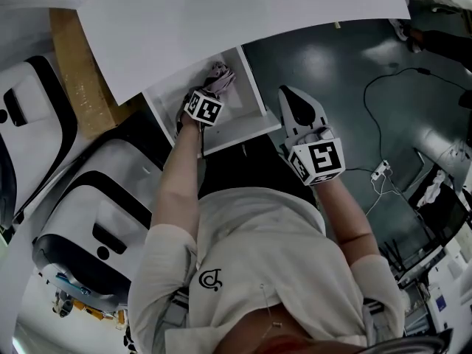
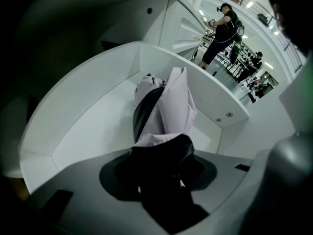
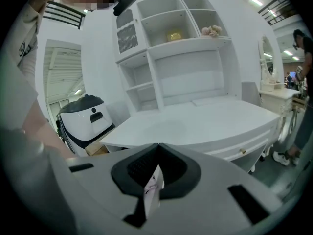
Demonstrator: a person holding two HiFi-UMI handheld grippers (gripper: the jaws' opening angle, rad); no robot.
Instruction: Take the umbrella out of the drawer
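Left gripper (image 2: 161, 165) on the umbrella inside the open drawer, right gripper (image 1: 299, 109) idle beside it

I see the folded pale pink fabric umbrella with black strap (image 2: 171, 106) lying in the open white wooden drawer (image 2: 98, 111) under the white desk top (image 1: 221, 21); my left gripper points steeply down into the drawer, and its jaws are clenched on the umbrella's dark near end. My right gripper hangs just outside the drawer's right front corner, over the dark floor, with its jaws pressed together. A thin white slip (image 3: 152, 187) shows at their seam, and I cannot tell what it is
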